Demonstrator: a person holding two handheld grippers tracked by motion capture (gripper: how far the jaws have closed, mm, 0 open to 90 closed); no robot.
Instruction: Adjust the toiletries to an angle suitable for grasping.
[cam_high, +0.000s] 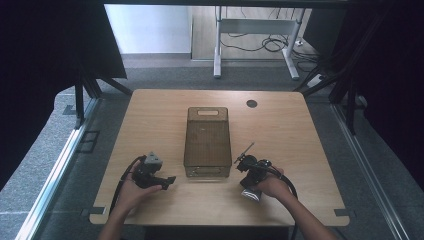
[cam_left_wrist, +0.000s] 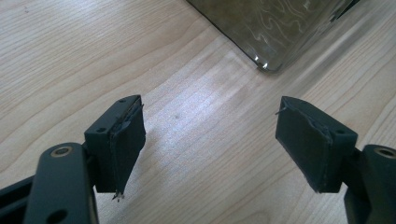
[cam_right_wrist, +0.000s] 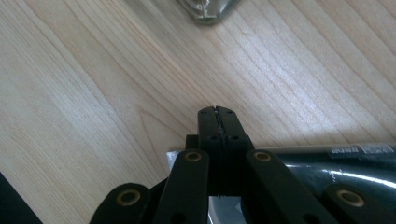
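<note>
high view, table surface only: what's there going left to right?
left gripper → clear smoked bin → right gripper, over a dark packet. The round cable hole sits farther back, so I left it out of the order.

Surface: light wooden table (cam_high: 150, 115) with rounded corners, visible grain.
Cable port: round dark hole (cam_high: 251, 103) near the far edge, right of centre.
Middle: smoky translucent plastic bin (cam_high: 208, 142), long side running away from the person, handle slots at both ends.
Near right: dark glossy packet (cam_high: 250, 192) with silvery end, near the bin's front right corner.
</note>
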